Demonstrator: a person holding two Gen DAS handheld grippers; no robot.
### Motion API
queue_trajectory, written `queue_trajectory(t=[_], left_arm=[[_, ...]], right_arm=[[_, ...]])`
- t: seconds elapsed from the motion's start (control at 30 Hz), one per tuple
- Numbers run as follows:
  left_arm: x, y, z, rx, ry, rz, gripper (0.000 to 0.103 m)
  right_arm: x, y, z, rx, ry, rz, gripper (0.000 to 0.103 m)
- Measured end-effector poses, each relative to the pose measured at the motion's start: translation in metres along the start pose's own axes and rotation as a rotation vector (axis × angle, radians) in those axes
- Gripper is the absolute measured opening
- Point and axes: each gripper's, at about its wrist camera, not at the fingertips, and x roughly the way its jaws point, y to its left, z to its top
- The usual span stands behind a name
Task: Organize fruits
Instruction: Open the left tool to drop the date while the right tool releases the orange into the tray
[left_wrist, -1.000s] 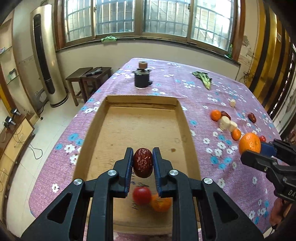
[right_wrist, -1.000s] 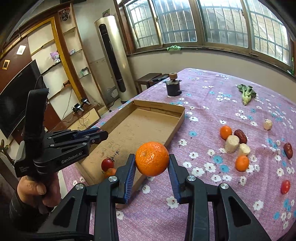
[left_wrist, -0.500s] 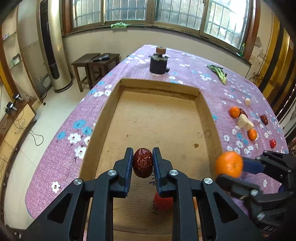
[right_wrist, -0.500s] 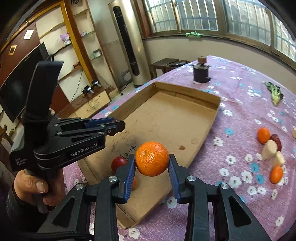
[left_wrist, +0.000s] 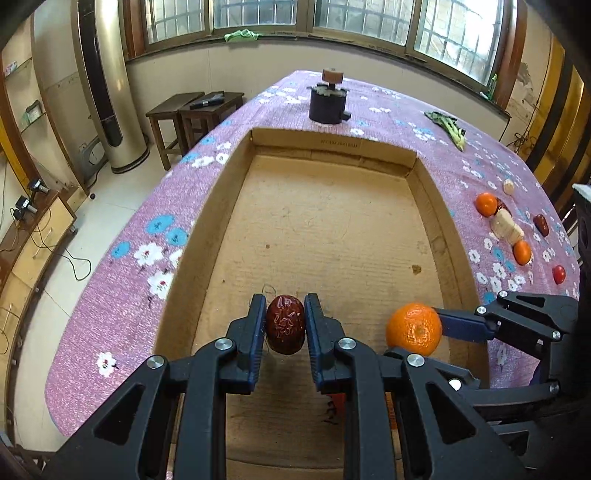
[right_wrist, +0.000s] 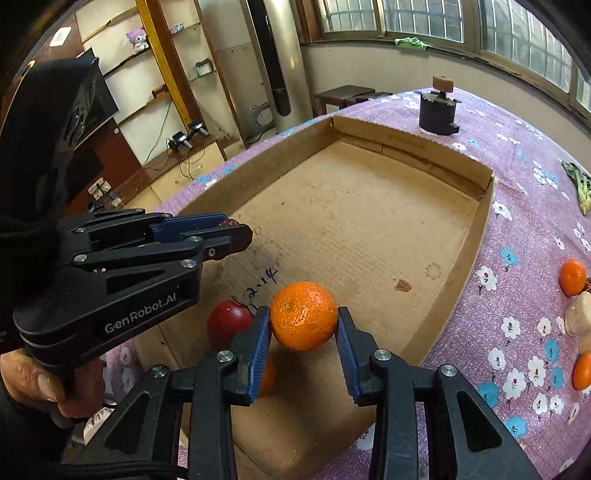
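Left gripper (left_wrist: 285, 325): fingers clamped on a dark red jujube (left_wrist: 285, 324), held upright above the near floor of the cardboard tray (left_wrist: 325, 236). In the right wrist view it enters from the left, level, gripped by a bare hand (right_wrist: 48, 384).
Right gripper (right_wrist: 303, 325): fingers closed on a large orange (right_wrist: 303, 315), held over the tray's near right part. In the left wrist view it reaches in from the right across the tray's right wall.
Change, left gripper: a second ago it hung over the tray's near edge, with the fruit below showing between its fingers; it has since moved farther in, and the fruit is hidden behind the fingers.
Change, right gripper: a second ago it held the orange out over the cloth, right of the tray; it has since crossed the wall and now sits inside the tray's outline.
Tray contents, near end: a red round fruit (right_wrist: 228, 325) on the floor just left of the right gripper; a smaller orange fruit (right_wrist: 266, 374), partly hidden behind the left finger.
Bench (left_wrist: 147, 236): covered in a purple flowered cloth; the tray lies lengthwise on it.
Right of tray, on the cloth: two small oranges (left_wrist: 486, 204), pale root pieces (left_wrist: 506, 229), a second jujube (left_wrist: 541, 225) and a small red fruit (left_wrist: 559, 274), loosely grouped, well apart from the tray.
Far end: a dark cylindrical holder (left_wrist: 327, 103) just beyond the tray; a leafy green (left_wrist: 448, 127) to its right.
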Motion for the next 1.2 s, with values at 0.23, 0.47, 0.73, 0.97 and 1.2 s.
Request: queue_trajectory(t=[0.23, 0.47, 0.73, 0.97, 1.2], left_arm=[[0.01, 0.005, -0.009, -0.027, 0.04, 0.01, 0.019], [0.003, 0.011, -0.013, -0.041, 0.027, 0.041, 0.056], [-0.01, 0.01, -0.013, -0.038, 0.006, 0.046, 0.056], [-0.027, 0.002, -0.01, -0.029, -0.026, 0.041, 0.056], [-0.041, -0.022, -0.005, 0.005, -0.062, 0.019, 0.056]], right_arm=[[0.007, 0.002, 0.0, -0.026, 0.015, -0.02, 0.037], [-0.001, 0.006, 0.0, -0.045, 0.002, -0.022, 0.058], [-0.021, 0.008, -0.006, -0.049, -0.026, -0.026, 0.058], [-0.052, -0.001, -0.015, -0.019, -0.076, -0.038, 0.058], [-0.084, -0.018, -0.032, 0.034, -0.118, -0.072, 0.058]])
